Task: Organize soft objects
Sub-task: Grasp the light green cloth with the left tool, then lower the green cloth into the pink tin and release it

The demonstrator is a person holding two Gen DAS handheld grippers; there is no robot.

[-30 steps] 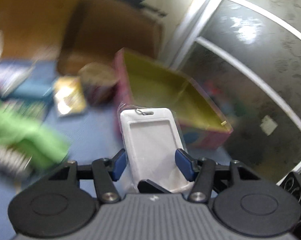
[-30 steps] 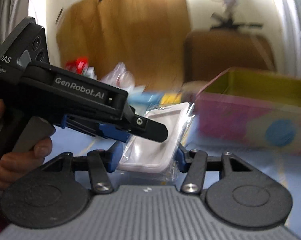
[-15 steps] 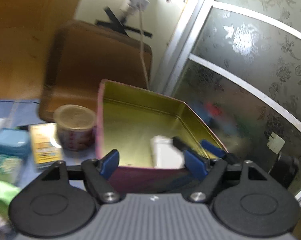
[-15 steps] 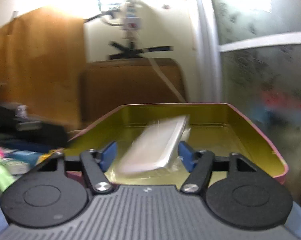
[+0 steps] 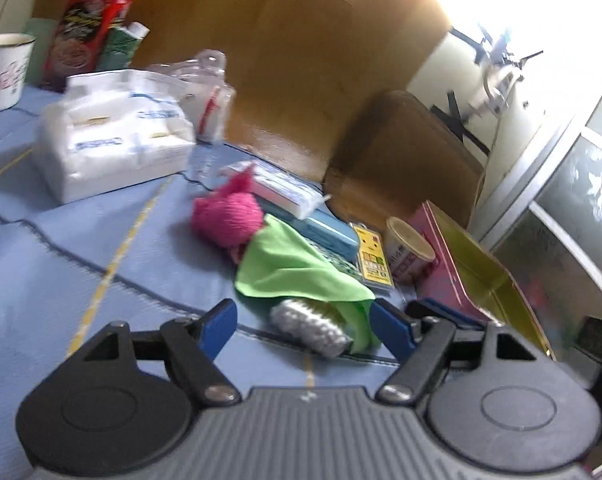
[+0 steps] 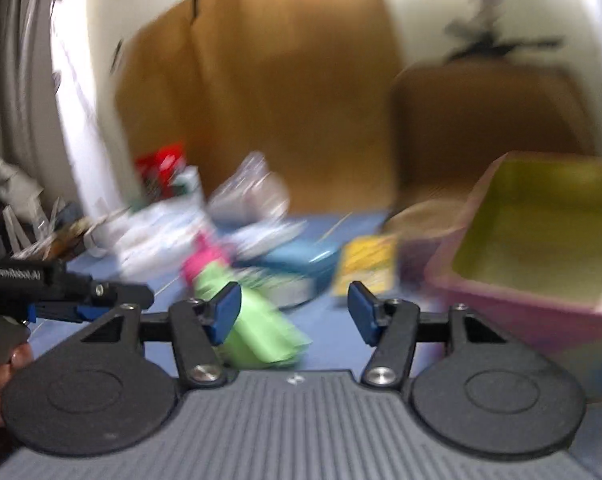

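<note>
Blue cloth covers the table, with brown board behind it, and the right wrist view is smeared by motion blur, so most items there read only as colour patches. Taking the green cloth as the landmark: a grey knitted piece pokes out from under its near edge, mostly hidden; a pink yarn ball sits touching its far left side; a teal case lies just behind it, partly covered; a yellow card and a small round tub stand to its right. Further right is the pink tin with a gold inside, its far end cut off by the frame. Well to the left and behind the cloth rests a white tissue pack; its printing is too blurred to read.

The left gripper hovers low, pointing at the knitted piece and cloth edge, jaws spread wide and holding nothing. The right gripper is likewise spread and empty, aimed toward the green cloth, with the tin on its right. The person's hand on the left tool shows only as fingertips at the frame edge
</note>
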